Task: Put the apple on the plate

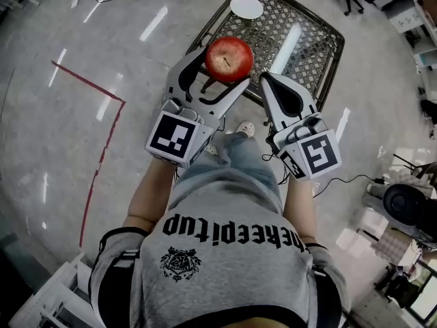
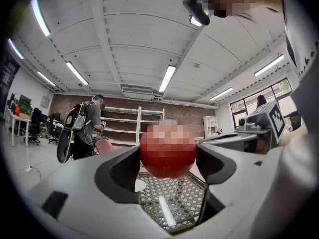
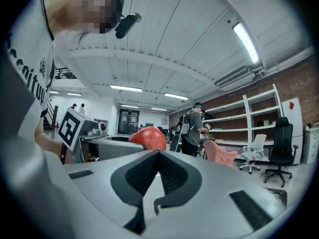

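A red apple point(image 1: 229, 59) is clamped between the jaws of my left gripper point(image 1: 220, 65), held in the air above the near edge of a metal mesh table point(image 1: 311, 53). In the left gripper view the apple point(image 2: 167, 151) fills the gap between both grey fingers. A small white plate point(image 1: 246, 7) sits at the table's far end, beyond the apple; it also shows as a white plate point(image 2: 139, 185) low behind the left finger. My right gripper point(image 1: 271, 80) hangs beside the left one, jaws pressed together with nothing in them. The apple point(image 3: 148, 137) peeks over it at left.
The mesh table point(image 2: 174, 203) stands on a shiny grey floor with red tape lines point(image 1: 102, 135). A person with a backpack point(image 2: 82, 128) stands by shelves in the background. Office chairs point(image 3: 279, 151) stand at far right. Cables and equipment point(image 1: 403, 203) lie at my right.
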